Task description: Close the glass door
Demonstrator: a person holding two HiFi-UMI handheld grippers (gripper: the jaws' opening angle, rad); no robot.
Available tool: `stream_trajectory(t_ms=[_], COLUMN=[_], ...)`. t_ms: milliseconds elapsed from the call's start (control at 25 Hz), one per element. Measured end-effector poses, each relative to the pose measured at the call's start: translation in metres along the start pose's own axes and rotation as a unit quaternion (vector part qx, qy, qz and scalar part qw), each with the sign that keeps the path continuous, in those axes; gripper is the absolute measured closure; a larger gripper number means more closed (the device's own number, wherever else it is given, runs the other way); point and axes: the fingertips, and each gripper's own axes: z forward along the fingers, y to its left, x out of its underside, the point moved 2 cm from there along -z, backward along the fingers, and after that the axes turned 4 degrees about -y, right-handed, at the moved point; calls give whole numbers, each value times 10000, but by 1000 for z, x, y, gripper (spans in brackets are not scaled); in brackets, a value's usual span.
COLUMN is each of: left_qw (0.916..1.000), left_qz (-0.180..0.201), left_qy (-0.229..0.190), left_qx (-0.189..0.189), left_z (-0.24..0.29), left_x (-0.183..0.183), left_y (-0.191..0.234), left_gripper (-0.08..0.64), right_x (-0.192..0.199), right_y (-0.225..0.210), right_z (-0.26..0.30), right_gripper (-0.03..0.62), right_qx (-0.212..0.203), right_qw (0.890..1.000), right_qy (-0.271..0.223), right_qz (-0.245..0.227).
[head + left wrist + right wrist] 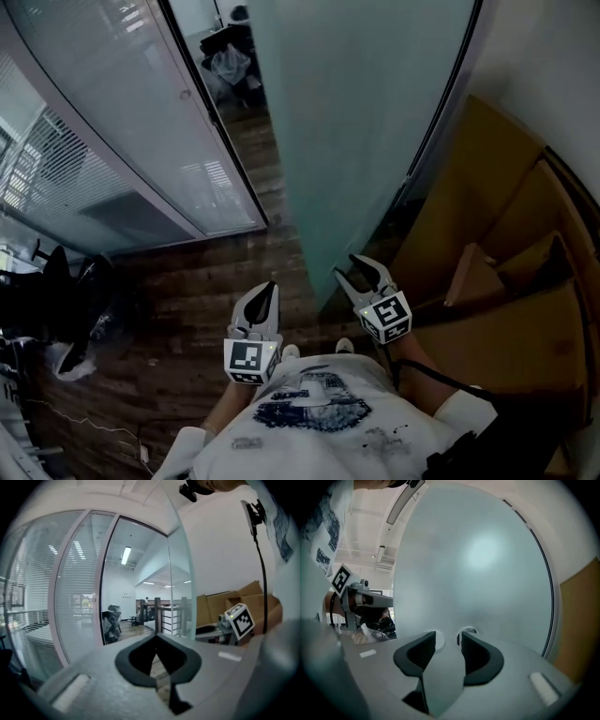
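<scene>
The frosted glass door [356, 122] stands ajar, its free edge coming down to the wooden floor just ahead of me. My right gripper [349, 266] is open, right at that edge's lower part. In the right gripper view the door [487, 564] fills the picture, and the gripper [448, 637] shows a clear gap with only frosted glass and a small round fitting behind it, nothing pressed. My left gripper [271, 286] is shut and empty, left of the door edge. In the left gripper view its tips [156, 638] meet, facing the doorway and the door's edge [180, 583].
A fixed glass wall with blinds [112, 141] runs along the left of the doorway [239, 94]. Flattened cardboard boxes [506, 272] lean at the right, behind the door. A dark chair and clutter [56, 300] sit at the lower left. A room with chairs shows beyond the opening [112, 620].
</scene>
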Motion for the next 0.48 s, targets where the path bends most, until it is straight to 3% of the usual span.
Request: stream_trajectory(t_ms=[160,360,480], left_qw=[9987,9975,9965], left_qz=[-191,-122,-105], left_qy=[235,162,186], left_qx=[-413,-682,-804], left_z=[-4,-9,-14], left_x=[1,7,9], left_y=[2,5,15], left_gripper=[557,557,557], right_x=[3,10,15], right_y=[4,1,3], right_z=[15,37,47], right_gripper=[423,422,468], right_qx=[-309,-407,-400], right_qw=[9995,9989,9985], right_qy=[68,204,328], right_qz=[-69,-113,-195])
